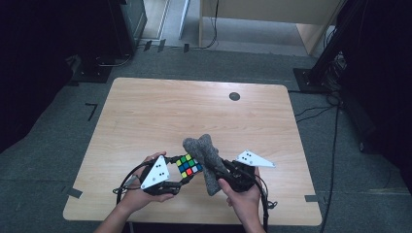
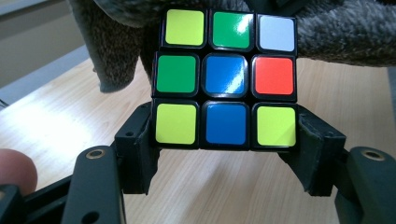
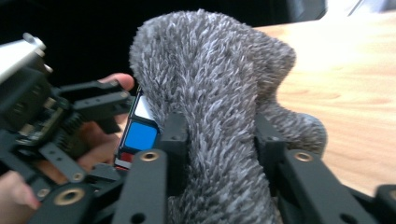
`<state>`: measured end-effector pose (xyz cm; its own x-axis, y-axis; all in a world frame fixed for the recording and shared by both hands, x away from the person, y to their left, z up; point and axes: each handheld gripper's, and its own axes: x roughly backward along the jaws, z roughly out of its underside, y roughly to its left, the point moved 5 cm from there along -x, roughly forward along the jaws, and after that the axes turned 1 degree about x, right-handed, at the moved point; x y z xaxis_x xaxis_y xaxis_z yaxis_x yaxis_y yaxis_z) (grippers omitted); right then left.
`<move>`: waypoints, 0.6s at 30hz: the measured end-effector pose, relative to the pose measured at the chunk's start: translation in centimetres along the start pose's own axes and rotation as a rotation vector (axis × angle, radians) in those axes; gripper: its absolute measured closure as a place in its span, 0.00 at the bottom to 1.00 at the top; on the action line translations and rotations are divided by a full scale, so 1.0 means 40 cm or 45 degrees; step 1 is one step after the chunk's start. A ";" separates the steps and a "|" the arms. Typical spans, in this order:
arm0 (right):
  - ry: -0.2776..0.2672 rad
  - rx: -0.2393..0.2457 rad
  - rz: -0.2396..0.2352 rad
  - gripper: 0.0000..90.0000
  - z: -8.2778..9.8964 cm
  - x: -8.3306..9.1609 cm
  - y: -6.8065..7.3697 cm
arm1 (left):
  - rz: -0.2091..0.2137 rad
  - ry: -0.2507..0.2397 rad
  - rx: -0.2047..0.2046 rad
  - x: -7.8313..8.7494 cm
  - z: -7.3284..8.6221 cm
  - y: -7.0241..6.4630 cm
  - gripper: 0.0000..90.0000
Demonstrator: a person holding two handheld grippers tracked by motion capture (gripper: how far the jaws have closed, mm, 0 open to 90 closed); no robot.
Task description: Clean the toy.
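My left gripper [image 2: 224, 140] clamps the hard, glossy multicoloured puzzle cube [image 2: 226, 79] by its bottom row above the pale wooden table [image 1: 145, 121]; slippery, I'd guess. My right gripper [image 3: 219, 154] pinches the soft grey fuzzy cloth [image 3: 219, 93], touching the cube.

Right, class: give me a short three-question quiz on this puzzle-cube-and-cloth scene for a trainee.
1. True or false: the left gripper is shut on the puzzle cube.
2. Which colour is the centre square of the cube face in the left gripper view: A red, B blue, C white?
3. What lies between the jaws of the right gripper?

Key: 1 true; 2 B; 3 the fuzzy grey cloth, held above the wooden table.
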<state>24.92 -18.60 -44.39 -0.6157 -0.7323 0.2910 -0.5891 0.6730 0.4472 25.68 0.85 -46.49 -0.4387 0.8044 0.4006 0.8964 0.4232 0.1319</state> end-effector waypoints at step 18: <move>0.004 0.110 0.024 0.85 0.002 0.005 0.014 | 0.018 -0.051 -0.057 0.016 -0.013 -0.012 0.38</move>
<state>24.42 -18.38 -44.16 -0.6256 -0.7195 0.3016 -0.6203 0.6931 0.3672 25.00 0.94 -45.83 -0.4277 0.8264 0.3663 0.9039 0.3937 0.1673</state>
